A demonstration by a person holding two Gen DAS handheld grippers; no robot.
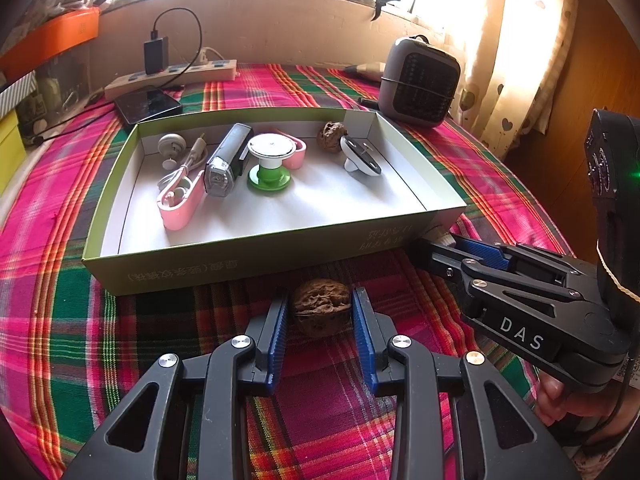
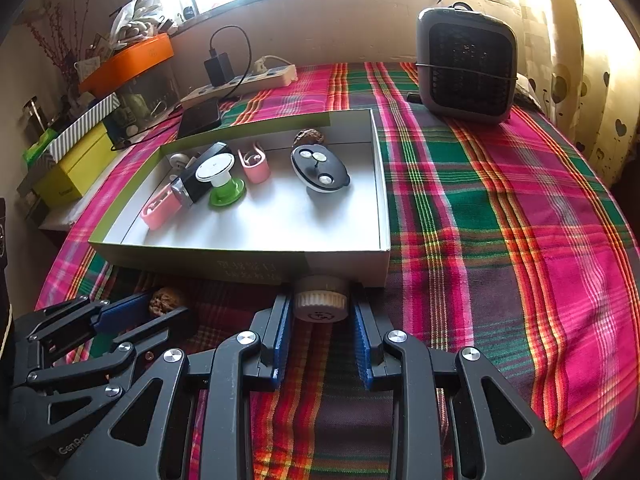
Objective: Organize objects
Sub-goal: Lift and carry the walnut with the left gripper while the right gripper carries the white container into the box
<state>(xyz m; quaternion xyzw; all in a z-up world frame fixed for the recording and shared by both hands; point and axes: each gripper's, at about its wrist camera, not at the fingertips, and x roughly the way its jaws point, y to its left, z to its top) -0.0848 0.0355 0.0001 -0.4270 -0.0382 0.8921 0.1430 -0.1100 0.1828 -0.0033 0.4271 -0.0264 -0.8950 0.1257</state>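
Lying just outside the near wall of the shallow cardboard box (image 1: 256,258), a walnut (image 1: 321,307) is clamped by the left gripper (image 1: 320,312) and a ribbed white cap (image 2: 321,304) by the right gripper (image 2: 321,312), its jaws narrow, presumably for lifting both into the box beside the items already gathered.
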